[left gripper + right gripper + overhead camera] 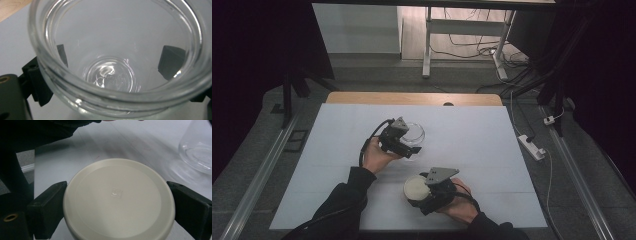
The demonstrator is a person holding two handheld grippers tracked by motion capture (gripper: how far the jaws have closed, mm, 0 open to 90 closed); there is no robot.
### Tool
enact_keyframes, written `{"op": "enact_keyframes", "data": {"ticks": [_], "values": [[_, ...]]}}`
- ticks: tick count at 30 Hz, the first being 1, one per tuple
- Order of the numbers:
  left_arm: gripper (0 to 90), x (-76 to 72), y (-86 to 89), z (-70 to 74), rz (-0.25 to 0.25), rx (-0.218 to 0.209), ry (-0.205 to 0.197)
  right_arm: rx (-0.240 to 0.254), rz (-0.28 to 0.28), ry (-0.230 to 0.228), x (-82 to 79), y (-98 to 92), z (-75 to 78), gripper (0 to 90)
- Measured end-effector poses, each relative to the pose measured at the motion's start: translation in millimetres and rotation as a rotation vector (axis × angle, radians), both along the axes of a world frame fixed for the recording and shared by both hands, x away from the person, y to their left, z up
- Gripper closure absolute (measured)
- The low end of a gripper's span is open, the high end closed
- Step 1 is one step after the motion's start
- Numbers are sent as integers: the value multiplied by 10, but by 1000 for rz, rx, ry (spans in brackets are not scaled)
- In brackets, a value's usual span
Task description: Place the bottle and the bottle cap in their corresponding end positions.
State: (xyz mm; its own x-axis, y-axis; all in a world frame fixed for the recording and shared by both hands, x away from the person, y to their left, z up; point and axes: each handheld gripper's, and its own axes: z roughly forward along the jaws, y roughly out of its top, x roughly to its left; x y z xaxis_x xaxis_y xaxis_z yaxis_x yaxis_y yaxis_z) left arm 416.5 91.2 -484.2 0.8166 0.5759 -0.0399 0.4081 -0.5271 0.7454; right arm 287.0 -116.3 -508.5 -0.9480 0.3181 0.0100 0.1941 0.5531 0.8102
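A clear glass jar [414,133] rests on the white sheet, and my left gripper [407,143] is shut on it from the person's side. In the left gripper view the jar's open mouth [115,75] faces the camera; both black fingertips [171,61] show through the glass, pressed on either side of it. My right gripper [421,196] is shut on a round cream lid [415,186] near the front of the table. In the right gripper view the lid [118,200] sits flat-side up between the two jaws, with the glass jar [197,150] farther off at the upper right.
A white sheet [472,135] covers a wooden table whose bare far edge [412,98] shows. A white power strip [532,146] and cables lie on the floor to the right. A white desk frame [428,45] stands behind.
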Motion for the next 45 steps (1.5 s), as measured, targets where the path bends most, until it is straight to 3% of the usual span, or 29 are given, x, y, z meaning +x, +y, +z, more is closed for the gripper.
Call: {"op": "enact_keyframes", "data": {"ticks": [18,34,42,45], "values": [[74,213,-95,-116,41,18,12,-47,-10,0,138,78,-182,73],[74,261,-142,-227,66,15,12,-75,-49,19,257,108,-289,71],[71,249,-131,-248,61,9,-2,-152,-62,49,293,172,-325,69],[69,245,-134,-254,66,7,-4,-161,-61,36,283,182,-328,68]]}}
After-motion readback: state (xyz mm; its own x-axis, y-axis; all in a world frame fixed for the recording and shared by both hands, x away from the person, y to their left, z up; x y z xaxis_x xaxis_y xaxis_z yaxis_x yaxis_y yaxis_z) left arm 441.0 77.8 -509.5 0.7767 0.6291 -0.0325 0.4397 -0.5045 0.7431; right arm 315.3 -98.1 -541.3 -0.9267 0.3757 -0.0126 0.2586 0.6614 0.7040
